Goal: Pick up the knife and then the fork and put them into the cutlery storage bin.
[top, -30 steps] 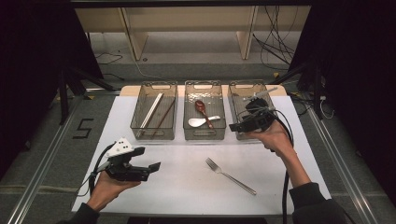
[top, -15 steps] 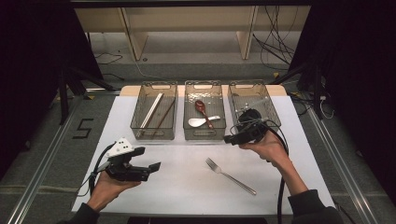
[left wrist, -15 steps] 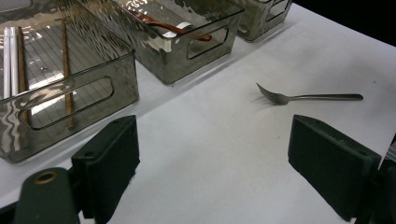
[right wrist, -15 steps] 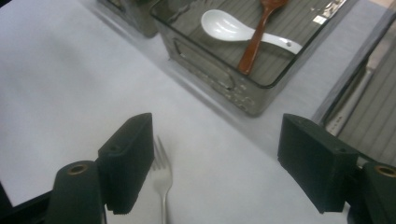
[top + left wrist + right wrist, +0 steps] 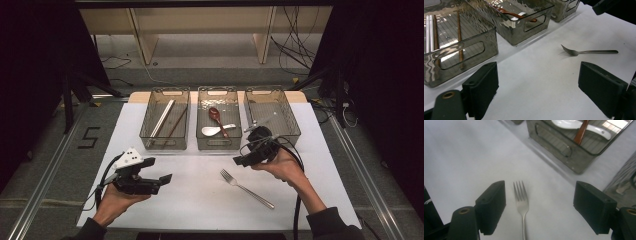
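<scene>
White table (image 5: 200,200), fork (image 5: 246,188) below wide-jawed right gripper (image 5: 239,161)

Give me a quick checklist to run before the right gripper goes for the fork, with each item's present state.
1. Right gripper open: ok, its jaws stand wide and have just been opening, with nothing between them.
2. Fork free to grasp: ok, it lies flat and alone on the white table cover.
3. Fork lined up with the jaws: not ok, in the right gripper view it sits nearer the left jaw.
4. Gripper down at the fork: cannot tell, its height over the fork is unclear.
5. Left gripper out of the way: ok, open and well apart.
6. Right bin has room: ok.
</scene>
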